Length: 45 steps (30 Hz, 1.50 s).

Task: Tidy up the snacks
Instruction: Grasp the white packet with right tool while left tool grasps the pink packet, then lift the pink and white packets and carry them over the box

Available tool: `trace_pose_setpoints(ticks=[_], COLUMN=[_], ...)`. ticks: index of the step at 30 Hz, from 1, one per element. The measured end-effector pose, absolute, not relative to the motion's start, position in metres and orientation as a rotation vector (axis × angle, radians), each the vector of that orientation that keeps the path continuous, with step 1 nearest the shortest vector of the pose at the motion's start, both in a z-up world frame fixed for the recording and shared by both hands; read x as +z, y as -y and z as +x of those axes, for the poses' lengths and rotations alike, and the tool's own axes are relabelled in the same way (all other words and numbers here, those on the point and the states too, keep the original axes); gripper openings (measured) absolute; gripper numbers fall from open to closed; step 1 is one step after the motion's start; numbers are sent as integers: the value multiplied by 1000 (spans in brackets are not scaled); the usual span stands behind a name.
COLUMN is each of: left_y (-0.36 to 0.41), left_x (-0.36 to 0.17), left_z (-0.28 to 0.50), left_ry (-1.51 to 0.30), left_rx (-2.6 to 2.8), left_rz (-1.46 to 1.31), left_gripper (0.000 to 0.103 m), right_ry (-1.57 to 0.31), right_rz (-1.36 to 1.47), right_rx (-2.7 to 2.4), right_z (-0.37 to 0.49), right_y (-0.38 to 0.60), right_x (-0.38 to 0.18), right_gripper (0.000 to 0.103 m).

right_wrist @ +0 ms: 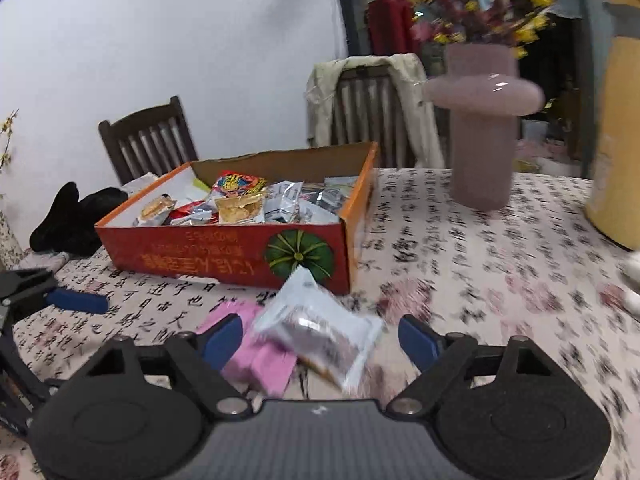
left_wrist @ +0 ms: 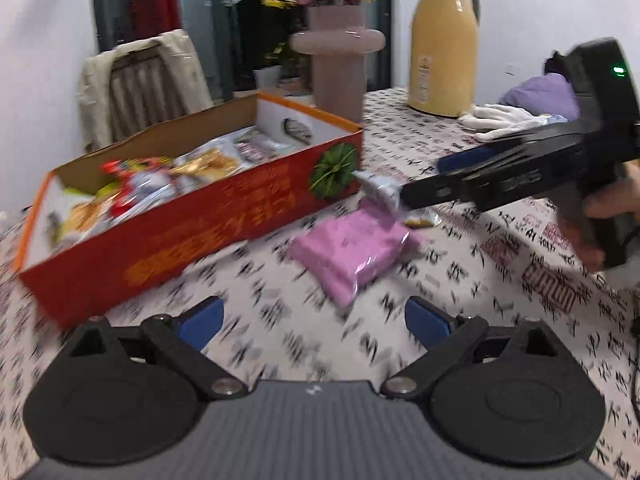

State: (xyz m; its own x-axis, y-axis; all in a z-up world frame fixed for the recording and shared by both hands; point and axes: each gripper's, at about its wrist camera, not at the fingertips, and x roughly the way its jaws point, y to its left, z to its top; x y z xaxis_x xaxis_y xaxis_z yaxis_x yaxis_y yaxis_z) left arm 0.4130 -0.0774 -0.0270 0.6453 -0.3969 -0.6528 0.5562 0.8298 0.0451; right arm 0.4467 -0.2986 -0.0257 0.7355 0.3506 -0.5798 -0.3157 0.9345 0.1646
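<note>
Silver snack packet [right_wrist: 320, 330] between right gripper [right_wrist: 320, 340] fingers

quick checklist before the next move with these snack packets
1. Right tongs around the silver packet: ok, the packet lies between the blue pads.
2. Pads pressing on it: not ok, gaps show on both sides in the right wrist view.
3. Left tongs free: ok, open with nothing between the pads.
4. Pink packet reachable: ok, it lies on the tablecloth ahead of the left tongs, partly under the silver packet.
5. Room in the red box: cannot tell, snacks already cover what shows of its floor.
6. Vase clear of the path: ok, it stands to the right of the box.
</note>
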Motion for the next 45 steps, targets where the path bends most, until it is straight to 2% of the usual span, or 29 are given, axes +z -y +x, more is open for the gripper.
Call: trace_pose_setpoints(ticks=[3,5,10,14,17,19,21,27,31,35,40,45], left_y=[93,103,126,134,136,139,141,128,101,72,37,6], left_x=[-33,-37,-49,-56,-59,-58,-58,-56,-47,-35,-19,-5], left_z=[433,444,471,484,489,488,485,452,429,407,367,321], left_ry=[-673,-674,-679,-690,-687,-680,-666,-657,-673,-688,-669,-651], left_rx=[-607,-657,-697,-712,-699,-695,-680,-638,-559,-438,-334,-268], left_rz=[262,269,292,289,265,257,254,242,185,119,64,-12], left_gripper=[99,98,88,80,81,73,65,64,64,64,64,64], right_ry=[-658,-675,-675,-671,-669,-663,-671,-704,-718,-720,-714,-712], right_rz=[54,78,129,75,85,79,62,83,70,71,46,25], right_rx=[385,386,365,292,280,263,232,215,228,250,301,355], right_z=[470,482,485,481,479,477,477,476,475,473,453,397], right_y=[296,298,315,322,327,328,328,325,321,314,291,273], right_x=[-34,-42,-45,-43,-43,-43,-43,-48,-49,-46,-34,-24], right_gripper=[78,69,65,67,68,76,79,81,66,60,55,55])
